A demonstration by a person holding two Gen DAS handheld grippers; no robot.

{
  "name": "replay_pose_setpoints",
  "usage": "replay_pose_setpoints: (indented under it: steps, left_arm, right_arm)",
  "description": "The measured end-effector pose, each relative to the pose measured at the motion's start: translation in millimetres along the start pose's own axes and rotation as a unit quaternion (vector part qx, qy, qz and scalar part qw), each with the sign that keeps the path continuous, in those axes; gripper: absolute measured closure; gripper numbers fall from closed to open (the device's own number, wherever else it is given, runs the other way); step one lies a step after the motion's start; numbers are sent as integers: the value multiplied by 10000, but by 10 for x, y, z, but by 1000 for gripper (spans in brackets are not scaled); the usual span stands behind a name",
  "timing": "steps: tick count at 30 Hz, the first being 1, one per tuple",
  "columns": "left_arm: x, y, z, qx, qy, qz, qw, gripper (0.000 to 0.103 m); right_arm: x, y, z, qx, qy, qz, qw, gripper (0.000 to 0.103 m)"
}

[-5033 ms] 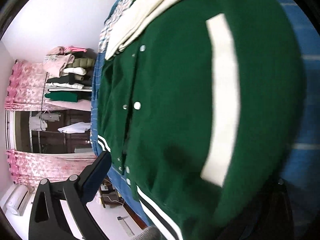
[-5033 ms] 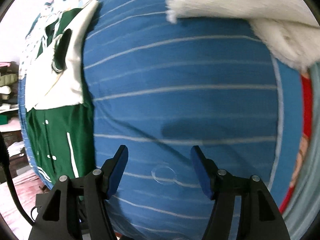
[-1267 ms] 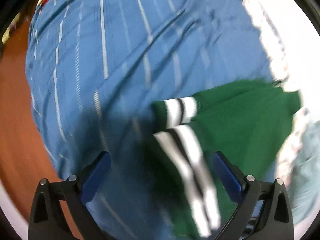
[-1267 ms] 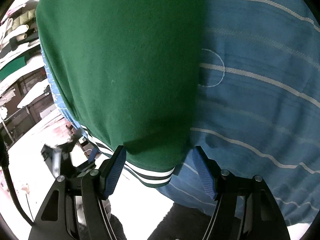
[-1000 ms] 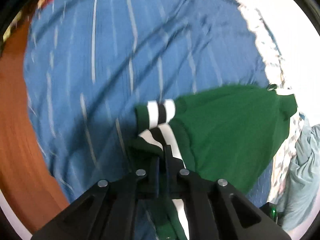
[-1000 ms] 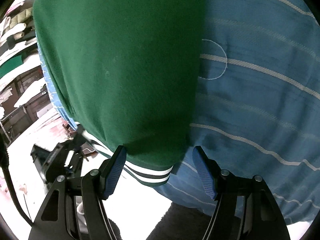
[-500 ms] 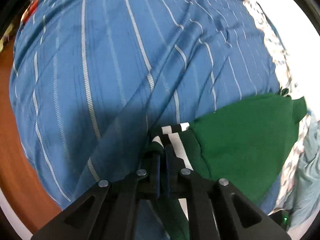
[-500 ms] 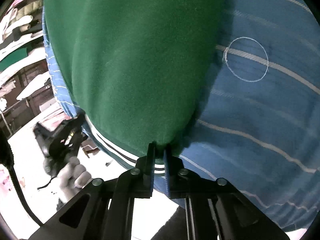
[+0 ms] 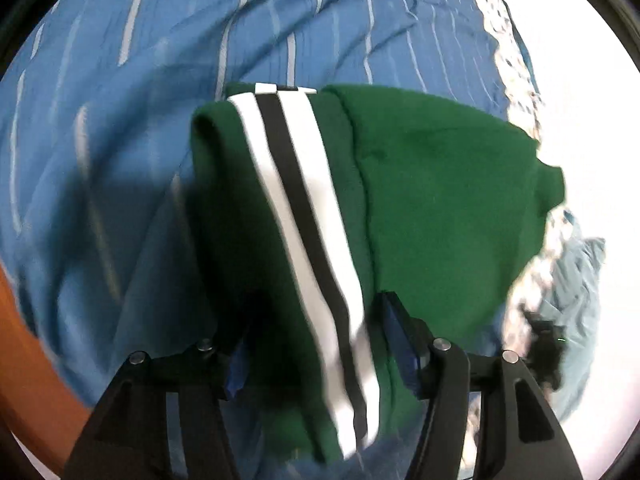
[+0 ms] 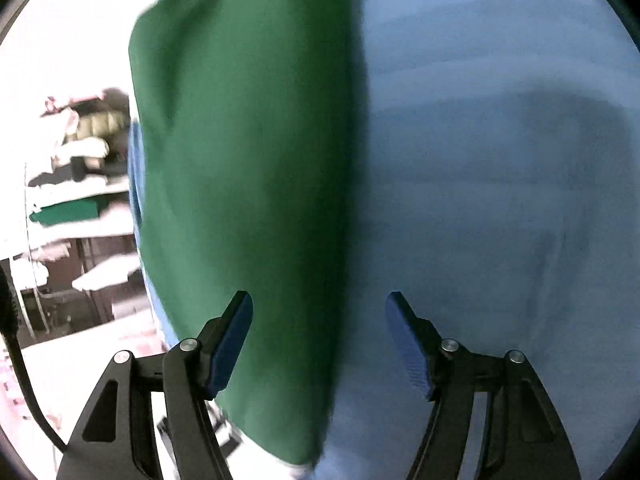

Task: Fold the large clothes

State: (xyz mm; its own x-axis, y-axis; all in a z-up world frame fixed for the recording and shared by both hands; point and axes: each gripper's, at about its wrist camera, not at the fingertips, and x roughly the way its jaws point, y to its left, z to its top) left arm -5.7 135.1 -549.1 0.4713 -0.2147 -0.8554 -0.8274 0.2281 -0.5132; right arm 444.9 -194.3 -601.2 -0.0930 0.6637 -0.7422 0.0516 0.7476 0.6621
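Note:
A green jacket (image 9: 432, 200) with a white and black striped hem band (image 9: 296, 184) lies folded on the blue striped bed sheet (image 9: 120, 120). My left gripper (image 9: 316, 344) is open, its jaws standing on either side of the striped hem, which lies between them. In the right wrist view the same green jacket (image 10: 248, 168) lies as a long folded block on the sheet (image 10: 500, 160). My right gripper (image 10: 320, 332) is open over the jacket's right edge, holding nothing.
Shelves with stacked folded clothes (image 10: 76, 184) stand beyond the bed at the left. A light blue garment (image 9: 580, 280) lies at the right of the left wrist view. An orange-brown floor (image 9: 24, 360) shows past the bed's edge.
Both grippers were shut on the jacket's hem half a second ago and have opened. The hem has been carried over and laid down, so the jacket is folded further.

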Motion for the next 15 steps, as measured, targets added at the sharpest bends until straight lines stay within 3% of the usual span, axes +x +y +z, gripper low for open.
replay_pose_setpoints:
  steps: [3, 5, 7, 10, 12, 13, 15]
  left_arm:
    - [-12, -102, -30, 127, -589, 338, 9976, 48]
    - [-44, -211, -31, 395, -901, 568, 9935, 81]
    - [-83, -319, 35, 706, -1030, 751, 9893, 88]
    - [-126, -347, 257, 801, -1053, 722, 9886, 91]
    - [-133, -365, 397, 883, -1031, 711, 9882, 92]
    - [-132, -409, 484, 977, -1011, 732, 9874, 92]
    - [-147, -478, 657, 1244, -958, 790, 9844, 92]
  right_arm:
    - [23, -22, 521, 48, -360, 199, 9991, 32]
    - [87, -54, 875, 143, -538, 253, 9981, 32]
    - [208, -85, 1194, 295, -654, 577, 9958, 32]
    - [379, -75, 1479, 547, -742, 886, 9918, 32]
    - [441, -31, 1560, 510, -789, 867, 9918, 52]
    - [450, -44, 1536, 630, -796, 1023, 9896, 69]
    - [333, -72, 1415, 869, -982, 1280, 9831, 77]
